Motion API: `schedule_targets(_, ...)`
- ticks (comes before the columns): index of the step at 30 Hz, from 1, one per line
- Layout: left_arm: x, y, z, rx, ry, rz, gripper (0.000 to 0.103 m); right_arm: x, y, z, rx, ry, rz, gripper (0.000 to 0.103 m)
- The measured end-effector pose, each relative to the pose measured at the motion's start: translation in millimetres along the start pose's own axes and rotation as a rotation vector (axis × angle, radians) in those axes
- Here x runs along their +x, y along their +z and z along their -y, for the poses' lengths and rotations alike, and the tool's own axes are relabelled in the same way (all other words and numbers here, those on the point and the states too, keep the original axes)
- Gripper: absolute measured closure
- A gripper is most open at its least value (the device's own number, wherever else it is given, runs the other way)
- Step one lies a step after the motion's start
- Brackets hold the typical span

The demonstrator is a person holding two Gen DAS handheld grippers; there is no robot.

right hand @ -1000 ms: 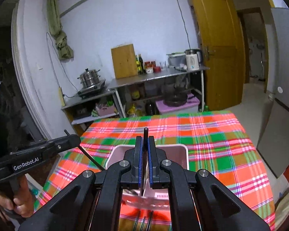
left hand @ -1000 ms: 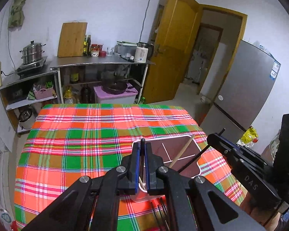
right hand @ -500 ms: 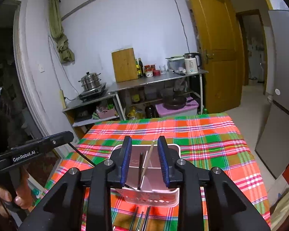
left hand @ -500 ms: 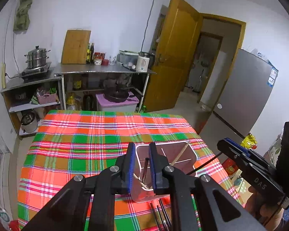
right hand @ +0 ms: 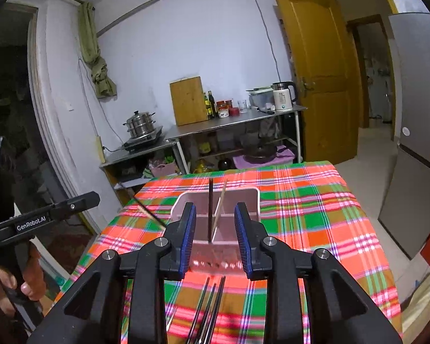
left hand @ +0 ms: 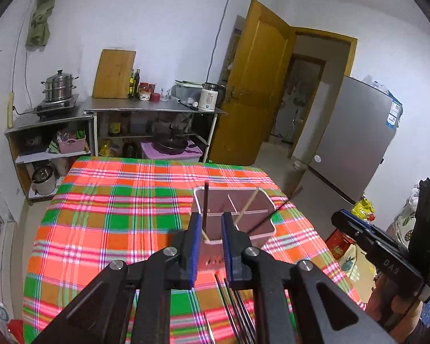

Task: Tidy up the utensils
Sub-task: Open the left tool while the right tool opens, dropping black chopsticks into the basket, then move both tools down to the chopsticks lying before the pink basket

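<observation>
Standing in holder (right hand: 252, 197): two chopsticks; both claws agape.

Utensil holder (left hand: 268, 230) stands on table (left hand: 106, 229), centre frame. Two chopsticks (right hand: 209, 212) stand inside it. Loose chopsticks (right hand: 207, 309) lie before it, lower centre. Shelving unit (left hand: 146, 111) stands behind the table.

Both wrist views, near above, sharing utensil bin (left hand: 234, 218) (right hand: 216, 223)
</observation>
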State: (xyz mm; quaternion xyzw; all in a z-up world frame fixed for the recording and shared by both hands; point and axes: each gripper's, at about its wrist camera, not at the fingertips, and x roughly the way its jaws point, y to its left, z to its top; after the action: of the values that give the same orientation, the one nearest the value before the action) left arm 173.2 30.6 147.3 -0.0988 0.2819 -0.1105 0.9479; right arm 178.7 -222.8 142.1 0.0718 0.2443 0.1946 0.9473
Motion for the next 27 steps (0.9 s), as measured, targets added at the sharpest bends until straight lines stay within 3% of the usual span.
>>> schedule_targets(6, -14, -40, 1, -0.012, -0.007, -0.008, 0.090, -19, -23, -1, -0.014, -0.009, -0.001, 0.074)
schedule_targets(15, -14, -90, 2, -0.012, -0.007, -0.064, 0.090, -25, -63, 4, 0.011, -0.007, -0.070, 0.074)
schedule_targets(27, 26, -124, -1, -0.027, -0.002, -0.199, 0.090, -3, -92, 12, 0.036, -0.009, -0.170, 0.074)
